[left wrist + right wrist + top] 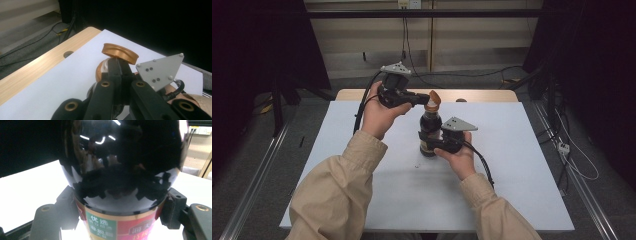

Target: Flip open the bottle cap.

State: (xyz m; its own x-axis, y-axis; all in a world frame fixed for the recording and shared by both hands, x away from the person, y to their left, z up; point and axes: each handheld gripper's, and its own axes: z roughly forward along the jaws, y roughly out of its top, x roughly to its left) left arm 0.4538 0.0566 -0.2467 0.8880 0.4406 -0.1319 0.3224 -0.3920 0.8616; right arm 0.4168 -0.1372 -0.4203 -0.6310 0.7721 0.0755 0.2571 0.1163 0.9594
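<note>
A dark glossy bottle (430,127) with a red and green label stands on the white table top (512,165). My right gripper (428,142) is shut on its body from the right, one jaw on each side of the bottle (120,170). The bottle's golden-brown flip lid (434,98) is tilted up off the neck. My left gripper (426,100) reaches in from the left, level, and is shut on the lid's rim. In the left gripper view the jaws (119,60) meet tightly under the lid (120,52), with the right gripper's grey plate (160,71) just beyond.
A wooden strip (482,95) with a round hole (460,100) runs along the table's far edge. Cables lie on the floor behind it. Dark curtains stand on both sides, and metal rails (257,175) run along the table's flanks.
</note>
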